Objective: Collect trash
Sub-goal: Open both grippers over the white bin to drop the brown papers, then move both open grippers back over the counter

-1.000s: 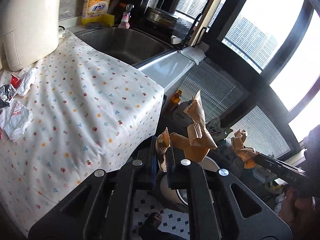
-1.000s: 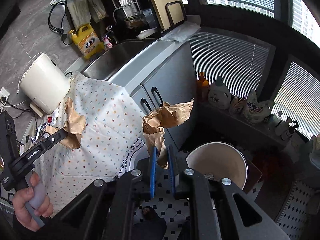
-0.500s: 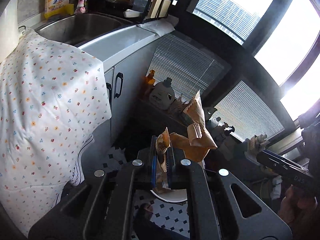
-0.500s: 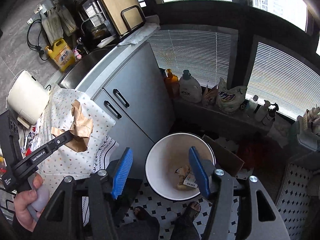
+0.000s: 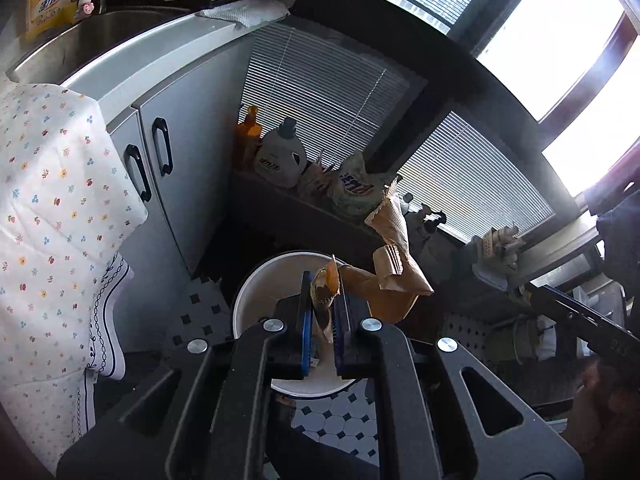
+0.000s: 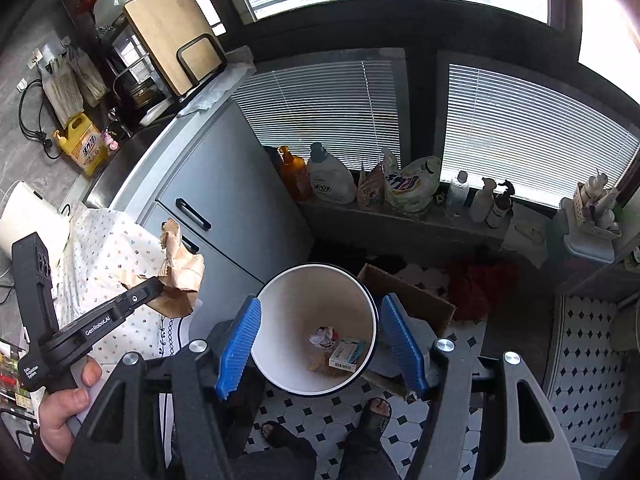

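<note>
The left gripper (image 5: 323,312) is clamped on crumpled brown paper (image 5: 394,276), held above the white trash bin (image 6: 280,292). The right gripper (image 6: 320,344), directly over the bin, has just been opening; its blue pads (image 6: 238,342) stand wide apart with nothing between them. Crumpled trash and a small box (image 6: 347,354) lie at the bin's bottom.

Right tongs (image 6: 320,344) just opened, nothing between them, above white bin (image 6: 280,296). Left tongs (image 6: 160,286) clamp crumpled brown paper (image 6: 182,276) beside floral cloth (image 6: 108,248).
</note>
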The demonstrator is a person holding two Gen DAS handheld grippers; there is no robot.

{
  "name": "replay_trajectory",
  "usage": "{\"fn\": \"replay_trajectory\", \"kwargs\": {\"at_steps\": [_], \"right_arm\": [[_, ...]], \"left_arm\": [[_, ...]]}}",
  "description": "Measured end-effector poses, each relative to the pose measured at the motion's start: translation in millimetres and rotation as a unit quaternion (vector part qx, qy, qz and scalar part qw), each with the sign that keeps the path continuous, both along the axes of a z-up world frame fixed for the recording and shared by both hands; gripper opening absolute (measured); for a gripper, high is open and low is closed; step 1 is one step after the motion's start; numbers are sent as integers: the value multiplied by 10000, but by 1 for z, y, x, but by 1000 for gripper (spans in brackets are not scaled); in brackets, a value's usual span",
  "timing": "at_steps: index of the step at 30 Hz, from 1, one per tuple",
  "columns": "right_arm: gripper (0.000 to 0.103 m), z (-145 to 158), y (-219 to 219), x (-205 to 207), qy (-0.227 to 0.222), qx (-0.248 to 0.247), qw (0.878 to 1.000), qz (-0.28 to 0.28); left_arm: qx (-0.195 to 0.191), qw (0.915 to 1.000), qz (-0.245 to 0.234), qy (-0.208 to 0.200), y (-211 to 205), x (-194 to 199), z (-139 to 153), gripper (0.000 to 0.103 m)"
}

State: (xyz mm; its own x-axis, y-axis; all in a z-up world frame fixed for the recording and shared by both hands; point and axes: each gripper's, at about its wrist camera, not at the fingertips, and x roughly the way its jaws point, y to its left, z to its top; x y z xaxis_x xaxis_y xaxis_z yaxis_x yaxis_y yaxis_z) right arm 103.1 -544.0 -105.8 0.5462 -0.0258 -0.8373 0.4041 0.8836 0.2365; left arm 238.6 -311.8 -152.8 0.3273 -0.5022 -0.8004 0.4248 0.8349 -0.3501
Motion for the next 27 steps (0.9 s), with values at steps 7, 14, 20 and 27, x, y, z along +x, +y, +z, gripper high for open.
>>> {"fn": "replay_trajectory", "kwargs": {"at_steps": [7,14,20,27], "right_arm": [[64,-3,-11,-9,62,-8,9997,-239],[65,-7,-11,-10,95,54,9994,-342],[71,-5,9,7,25,93,9999,-108],[93,9,57,42,-195,-91,9994,279]], "left_arm": [[87,9993,-292,238,-19,1,-18,24],[-7,9991,-353,252,-18,1,-16,60],[0,10000,-69,-8,10,7,4,74],[161,9964,781,-291,81,12,25,92]]}}
